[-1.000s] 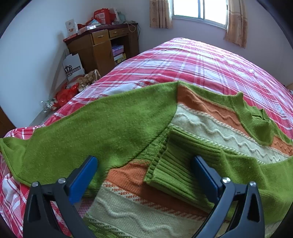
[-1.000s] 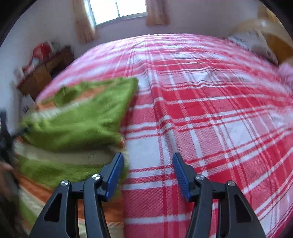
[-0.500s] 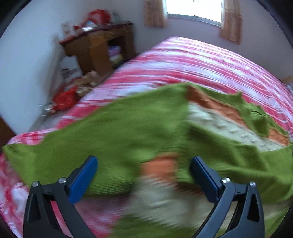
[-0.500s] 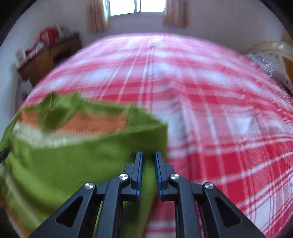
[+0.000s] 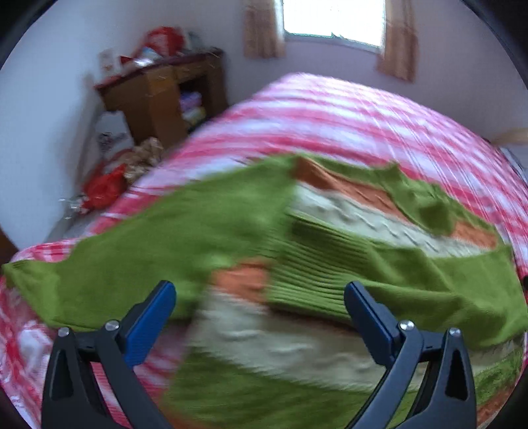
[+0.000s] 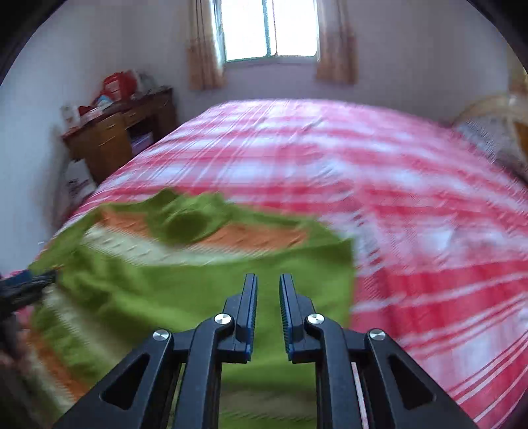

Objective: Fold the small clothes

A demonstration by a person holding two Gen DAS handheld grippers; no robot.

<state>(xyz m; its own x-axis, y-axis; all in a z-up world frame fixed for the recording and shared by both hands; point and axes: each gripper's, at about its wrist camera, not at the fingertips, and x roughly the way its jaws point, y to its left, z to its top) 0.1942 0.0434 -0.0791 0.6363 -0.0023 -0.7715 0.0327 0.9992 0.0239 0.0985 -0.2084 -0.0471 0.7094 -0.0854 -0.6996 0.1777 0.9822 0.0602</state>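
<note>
A wide bed [image 6: 379,184] with a red and white plaid cover fills most of the room, running up toward a curtained window [image 6: 269,29] in the far wall. A wooden desk [image 5: 165,95] piled with clutter stands against the wall at the bed's left, with a white bag [image 5: 112,135] and a red bag [image 5: 105,188] on the floor beside it. The sweater [image 5: 330,264], green with orange and cream bands, lies spread on the near end of the bed, one sleeve [image 5: 148,244] stretched out to the left and the other folded across the body so its ribbed cuff [image 5: 313,267] rests on the front. The left gripper [image 5: 259,316] hangs low over the sweater with its blue-padded fingers wide apart, the cuff lying between them, nothing held. The right gripper [image 6: 268,308] sits over the sweater's right side, fingers drawn close with a narrow gap; whether cloth is pinched there I cannot tell. Both views are blurred.
</note>
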